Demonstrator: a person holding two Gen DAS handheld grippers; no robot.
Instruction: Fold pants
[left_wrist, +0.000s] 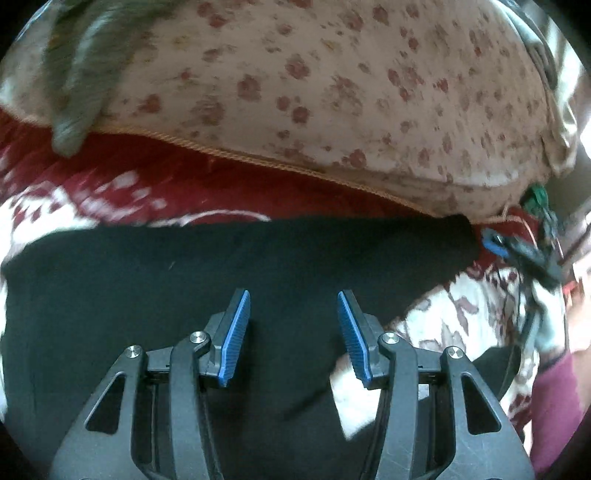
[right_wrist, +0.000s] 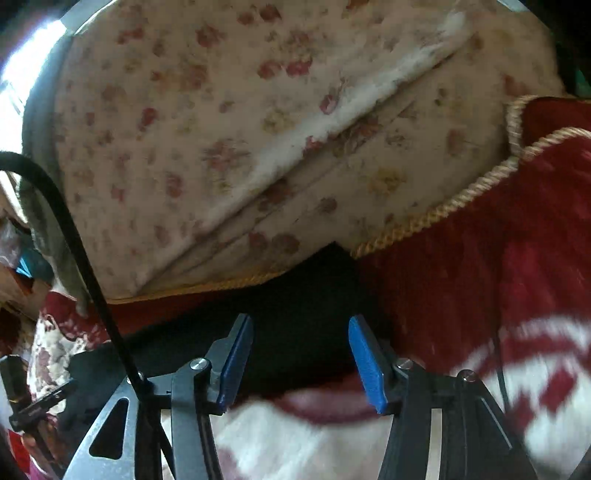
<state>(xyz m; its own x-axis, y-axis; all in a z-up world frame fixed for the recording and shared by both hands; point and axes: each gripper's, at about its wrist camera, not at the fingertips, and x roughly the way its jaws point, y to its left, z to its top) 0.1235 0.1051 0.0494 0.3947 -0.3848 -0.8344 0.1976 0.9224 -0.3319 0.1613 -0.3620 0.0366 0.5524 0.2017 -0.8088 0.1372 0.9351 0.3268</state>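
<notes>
Black pants (left_wrist: 221, 266) lie flat on a red and white patterned blanket (left_wrist: 92, 199), beside a floral cushion (left_wrist: 332, 92). The left gripper (left_wrist: 293, 306) hovers over the cloth, jaws wide and empty; the right gripper (right_wrist: 301, 332), also wide and empty, faces a far edge. Likely between folds: each must next pinch an edge.
</notes>
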